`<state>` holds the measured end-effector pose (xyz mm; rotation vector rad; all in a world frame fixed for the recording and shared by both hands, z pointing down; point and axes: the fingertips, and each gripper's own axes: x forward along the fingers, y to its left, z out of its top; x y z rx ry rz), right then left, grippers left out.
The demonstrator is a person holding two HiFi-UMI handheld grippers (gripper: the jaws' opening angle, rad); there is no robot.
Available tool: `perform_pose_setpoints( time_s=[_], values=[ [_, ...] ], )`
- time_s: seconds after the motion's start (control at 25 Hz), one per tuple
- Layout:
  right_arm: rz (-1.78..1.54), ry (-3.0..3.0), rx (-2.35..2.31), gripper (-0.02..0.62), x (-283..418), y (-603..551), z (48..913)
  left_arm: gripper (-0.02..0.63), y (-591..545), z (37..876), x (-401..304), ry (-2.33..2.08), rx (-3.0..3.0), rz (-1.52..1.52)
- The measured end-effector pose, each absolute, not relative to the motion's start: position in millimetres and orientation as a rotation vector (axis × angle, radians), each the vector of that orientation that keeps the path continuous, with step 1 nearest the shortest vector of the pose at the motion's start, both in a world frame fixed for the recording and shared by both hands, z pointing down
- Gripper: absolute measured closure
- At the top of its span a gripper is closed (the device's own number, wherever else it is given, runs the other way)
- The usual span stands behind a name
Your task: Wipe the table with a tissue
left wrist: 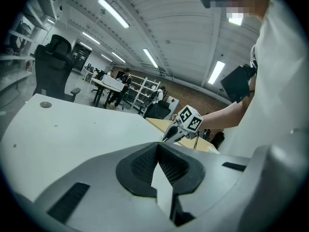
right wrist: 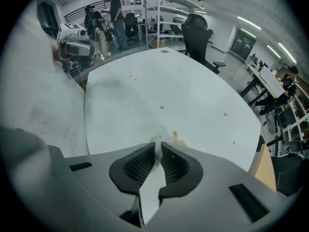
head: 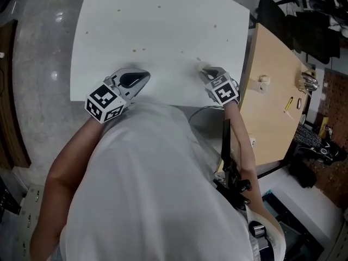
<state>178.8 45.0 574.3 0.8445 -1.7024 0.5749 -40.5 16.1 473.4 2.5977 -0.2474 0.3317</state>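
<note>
The white table carries a few small yellowish spots. My right gripper points steeply down near the table's front edge, and its jaws are shut on a small piece of whitish tissue that pokes out at the jaw tips. A yellowish stain lies on the table just beyond those tips. My left gripper hovers over the front edge further left, shut with nothing between its jaws. In the left gripper view the right gripper shows tilted down onto the tabletop.
A wooden desk with small items stands close on the right, with a black chair behind it. An office chair and people are beyond the table's far side. The person's white shirt fills the lower head view.
</note>
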Motion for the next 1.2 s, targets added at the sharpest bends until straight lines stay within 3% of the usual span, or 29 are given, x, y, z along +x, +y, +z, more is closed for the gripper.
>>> perform_pose_setpoints(
  time_s=[0.32,1.2],
  values=[
    [0.497,-1.693,0.812,0.552,214.8,-11.0,581.0,0.600,14.6,473.6,-36.3,-0.368,2.568,0.339],
    [0.483,-1.747,0.747,0.561,195.8,-11.0,604.2,0.598,16.6,475.3,-29.4,-0.424,2.542,0.354]
  ],
)
